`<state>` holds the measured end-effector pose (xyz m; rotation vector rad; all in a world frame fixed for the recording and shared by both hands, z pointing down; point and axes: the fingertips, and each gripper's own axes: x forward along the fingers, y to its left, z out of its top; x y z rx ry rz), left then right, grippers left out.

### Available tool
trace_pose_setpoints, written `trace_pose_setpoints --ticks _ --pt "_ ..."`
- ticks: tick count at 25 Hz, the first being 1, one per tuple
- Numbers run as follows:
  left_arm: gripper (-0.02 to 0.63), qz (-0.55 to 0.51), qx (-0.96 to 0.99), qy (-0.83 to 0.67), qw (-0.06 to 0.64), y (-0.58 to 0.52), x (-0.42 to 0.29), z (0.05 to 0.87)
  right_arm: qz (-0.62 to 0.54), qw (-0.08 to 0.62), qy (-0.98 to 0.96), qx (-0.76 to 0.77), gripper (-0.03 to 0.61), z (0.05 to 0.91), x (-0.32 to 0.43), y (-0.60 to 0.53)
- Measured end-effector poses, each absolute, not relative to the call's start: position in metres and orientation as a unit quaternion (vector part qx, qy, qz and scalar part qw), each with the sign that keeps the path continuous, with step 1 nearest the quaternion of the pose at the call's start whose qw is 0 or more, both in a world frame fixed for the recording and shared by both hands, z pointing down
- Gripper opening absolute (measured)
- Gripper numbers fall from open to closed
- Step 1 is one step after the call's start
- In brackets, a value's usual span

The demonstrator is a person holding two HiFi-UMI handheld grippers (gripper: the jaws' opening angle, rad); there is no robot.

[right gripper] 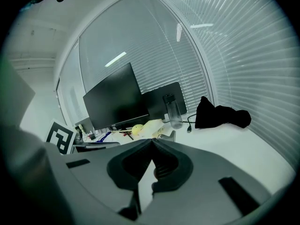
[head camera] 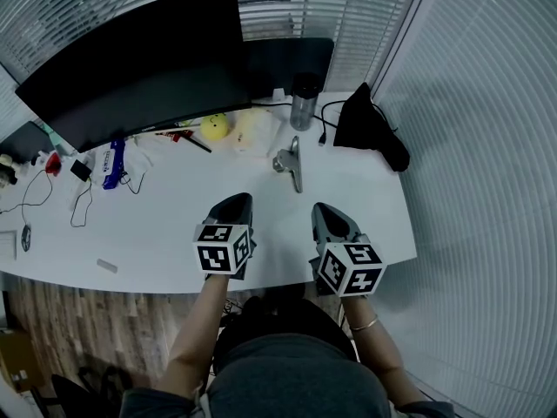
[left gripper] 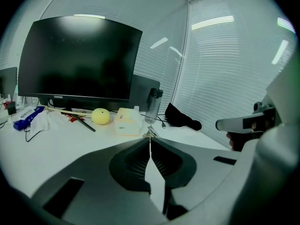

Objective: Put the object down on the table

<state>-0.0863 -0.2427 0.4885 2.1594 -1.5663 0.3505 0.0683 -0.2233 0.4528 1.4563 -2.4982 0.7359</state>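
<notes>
Silver, flat metal bracket (head camera: 292,164) lies on the white bench (head camera: 174,225), at twelve o'clock from both grippers. It looks stiff, light and slippery, so its long edge seems best to grip. Left gripper (head camera: 237,200) and right gripper (head camera: 322,209) are closed and empty.

Cool, dim light filters through the blinds (head camera: 487,103). Lamp reflections streak the glass (left gripper: 159,41) in the 2 gripper views, which bulge fisheye-like with black corners. The near foreground looks soft; the table (head camera: 174,225) is washed pale.
</notes>
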Motion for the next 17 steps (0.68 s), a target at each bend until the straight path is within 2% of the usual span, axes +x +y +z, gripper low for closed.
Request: trace_pose_setpoints --ticks 17 --pt "0.028 0.131 0.784 -0.560 0.234 -0.2438 -0.0764 0.4953 0.246 0.082 -0.834 0.486 0.002 0.4561 0.0700 -0.2241"
